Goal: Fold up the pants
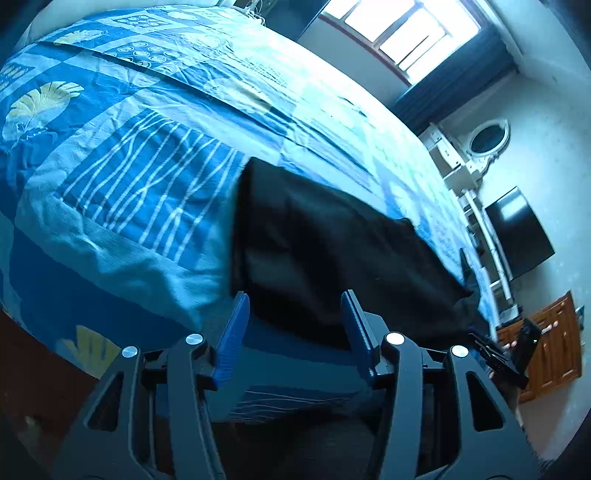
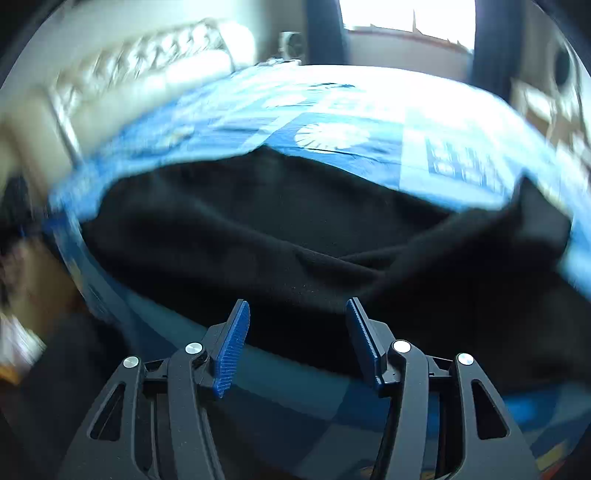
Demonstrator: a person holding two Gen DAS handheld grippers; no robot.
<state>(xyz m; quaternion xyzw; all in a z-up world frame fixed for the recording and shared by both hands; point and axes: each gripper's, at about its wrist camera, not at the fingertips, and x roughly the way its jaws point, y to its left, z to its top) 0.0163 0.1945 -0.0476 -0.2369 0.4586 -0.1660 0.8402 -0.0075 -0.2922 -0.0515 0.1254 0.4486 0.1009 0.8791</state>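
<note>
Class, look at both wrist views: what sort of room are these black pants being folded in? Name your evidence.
Most likely a bedroom: the black pants lie on a bed with a blue patterned bedspread, a padded headboard behind, and a curtained window.

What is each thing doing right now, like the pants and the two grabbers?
Pants: black, lying on the bed, rumpled with a ridge of cloth.
Left gripper: open, empty, at the pants' near edge.
Right gripper: open, empty, over the pants.
Bedspread: blue, wrinkled.
</note>
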